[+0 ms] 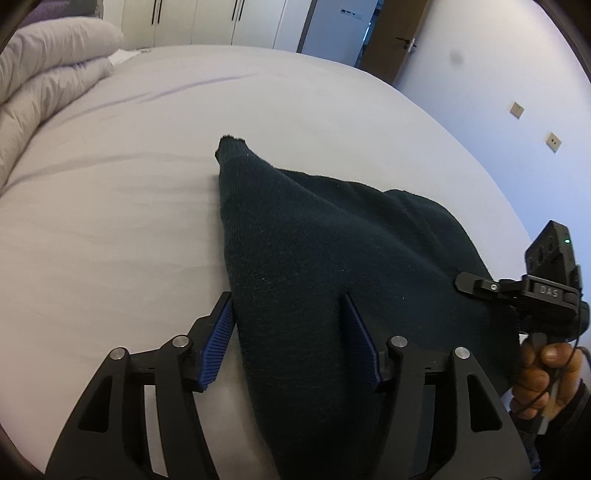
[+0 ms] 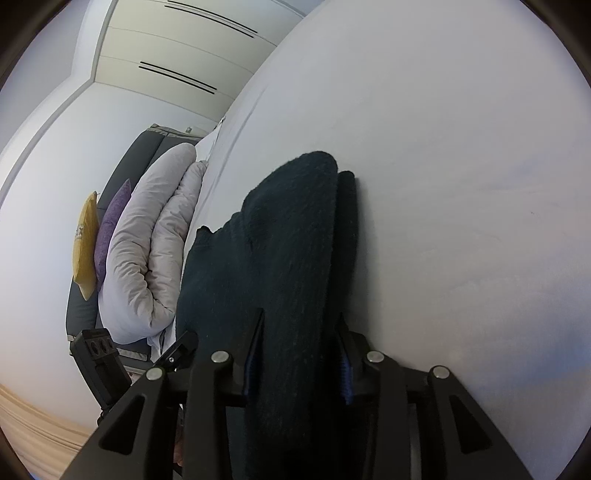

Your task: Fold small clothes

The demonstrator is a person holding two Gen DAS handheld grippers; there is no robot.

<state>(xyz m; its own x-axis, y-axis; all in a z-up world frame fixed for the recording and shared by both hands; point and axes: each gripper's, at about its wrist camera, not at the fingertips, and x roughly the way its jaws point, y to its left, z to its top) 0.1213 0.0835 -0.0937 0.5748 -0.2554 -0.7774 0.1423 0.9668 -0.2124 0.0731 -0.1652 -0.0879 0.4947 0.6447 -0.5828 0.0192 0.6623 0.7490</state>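
A dark knitted garment (image 1: 332,240) lies bunched on the pale bed sheet (image 1: 129,221), one narrow end pointing away from me. My left gripper (image 1: 290,325) stands open over its near edge. The left blue pad (image 1: 218,339) sits beside the cloth and the right finger rests on top of it. In the right wrist view the same garment (image 2: 288,229) shows a thick fold running between the fingers of my right gripper (image 2: 301,339). Those jaws are parted around the fold. A hand (image 1: 546,373) holds the right gripper at the garment's right edge.
A rolled white duvet (image 1: 48,74) lies at the bed's far left, with a yellow cushion (image 2: 86,251) and a purple one (image 2: 112,229) behind it. Wardrobe doors (image 1: 221,18) and a brown door (image 1: 399,37) stand beyond the bed. A wall (image 1: 498,92) runs close on the right.
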